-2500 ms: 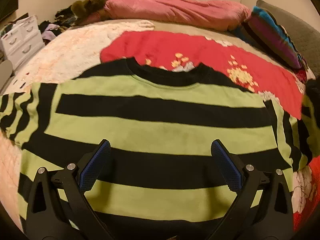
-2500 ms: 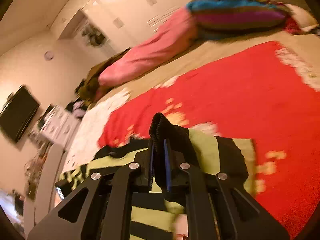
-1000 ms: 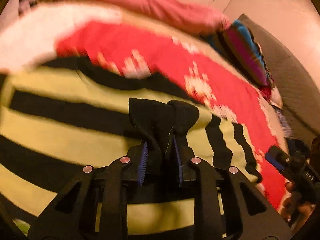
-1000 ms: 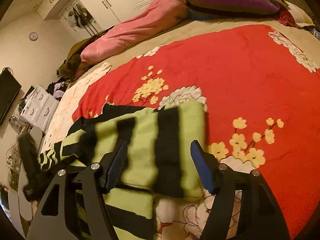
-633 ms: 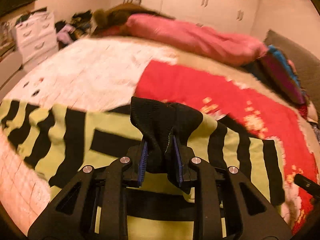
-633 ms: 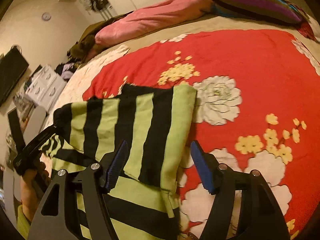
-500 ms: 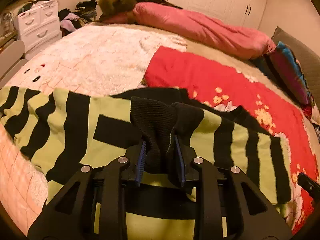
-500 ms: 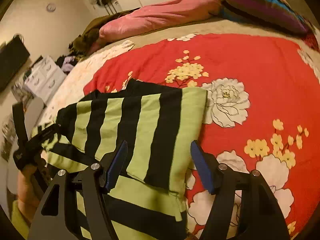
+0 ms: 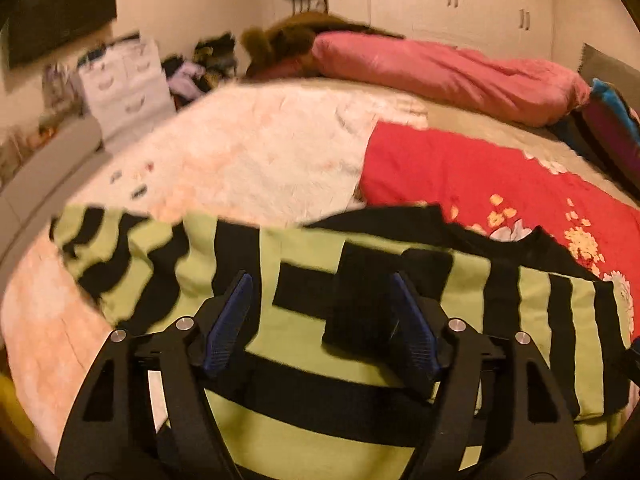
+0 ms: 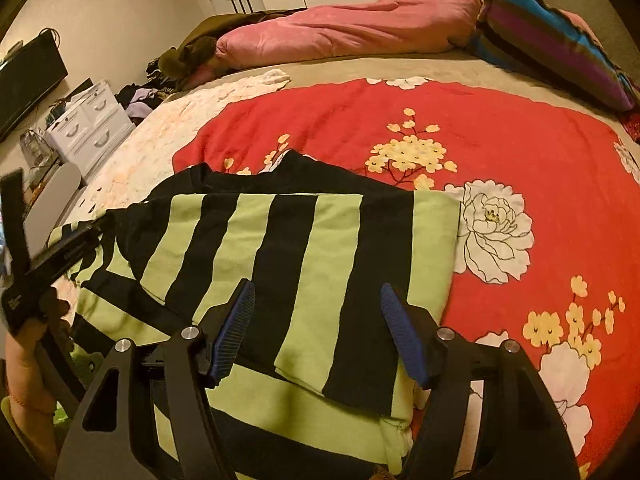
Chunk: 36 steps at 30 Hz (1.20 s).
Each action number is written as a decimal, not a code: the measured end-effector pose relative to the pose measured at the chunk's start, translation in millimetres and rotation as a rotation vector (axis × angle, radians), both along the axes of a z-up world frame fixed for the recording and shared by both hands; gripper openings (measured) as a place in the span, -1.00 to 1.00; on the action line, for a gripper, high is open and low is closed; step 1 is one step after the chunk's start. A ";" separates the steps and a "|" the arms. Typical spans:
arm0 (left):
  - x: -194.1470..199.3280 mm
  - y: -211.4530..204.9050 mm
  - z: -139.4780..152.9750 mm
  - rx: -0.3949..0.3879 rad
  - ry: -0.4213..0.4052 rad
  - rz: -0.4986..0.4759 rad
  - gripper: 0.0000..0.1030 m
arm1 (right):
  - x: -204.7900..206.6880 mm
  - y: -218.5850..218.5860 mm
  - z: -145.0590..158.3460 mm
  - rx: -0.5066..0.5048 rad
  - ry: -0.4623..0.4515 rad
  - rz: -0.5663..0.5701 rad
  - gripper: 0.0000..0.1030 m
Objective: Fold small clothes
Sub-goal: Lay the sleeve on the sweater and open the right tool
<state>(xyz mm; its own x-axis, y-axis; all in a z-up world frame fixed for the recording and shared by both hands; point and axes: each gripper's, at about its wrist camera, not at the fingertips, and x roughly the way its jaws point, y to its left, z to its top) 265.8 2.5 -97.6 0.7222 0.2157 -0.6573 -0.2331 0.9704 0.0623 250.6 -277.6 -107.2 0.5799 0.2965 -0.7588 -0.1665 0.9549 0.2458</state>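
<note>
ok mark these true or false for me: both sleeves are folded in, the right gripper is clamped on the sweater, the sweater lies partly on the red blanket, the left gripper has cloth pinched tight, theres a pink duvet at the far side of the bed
1. Both sleeves folded in: false. One sleeve lies across the sweater; the other sleeve still spreads out sideways.
2. Right gripper clamped on the sweater: false. It is open above the cloth.
3. Sweater partly on the red blanket: true.
4. Left gripper pinching cloth tight: false. Its jaws are opening, with a black cuff loose between them.
5. Pink duvet at the far side: true.
</note>
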 end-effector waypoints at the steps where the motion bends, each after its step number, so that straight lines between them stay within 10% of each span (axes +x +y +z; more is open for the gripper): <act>1: -1.1 -2.8 4.0 -0.015 -0.020 -0.024 0.23 | 1.1 0.1 -0.3 0.002 0.001 0.000 0.26; 5: -3.7 -25.6 10.4 -0.145 -0.061 -0.222 0.22 | 8.6 -5.1 -6.9 0.019 0.033 -0.025 0.26; 13: 25.1 -43.1 -51.3 -0.159 0.222 -0.293 0.23 | 16.9 -11.0 -39.3 -0.020 0.162 -0.046 0.26; 31: 5.2 -16.0 -7.3 -0.229 0.051 -0.208 0.63 | 5.5 -4.2 6.6 0.062 0.038 -0.026 0.46; 33: 2.7 -10.1 -2.2 -0.227 0.036 -0.183 0.67 | 5.4 2.4 14.0 0.058 0.016 -0.013 0.86; 36: -0.9 -4.5 3.8 -0.211 0.031 -0.159 0.79 | 2.8 12.0 25.1 0.059 -0.023 0.006 0.87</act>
<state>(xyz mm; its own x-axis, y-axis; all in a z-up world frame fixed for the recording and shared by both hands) 264.9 -2.0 -93.8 0.7148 -0.0431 -0.6980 -0.0777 0.9870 -0.1406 253.4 -265.6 -82.1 0.5951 0.3440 -0.7263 -0.1788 0.9378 0.2977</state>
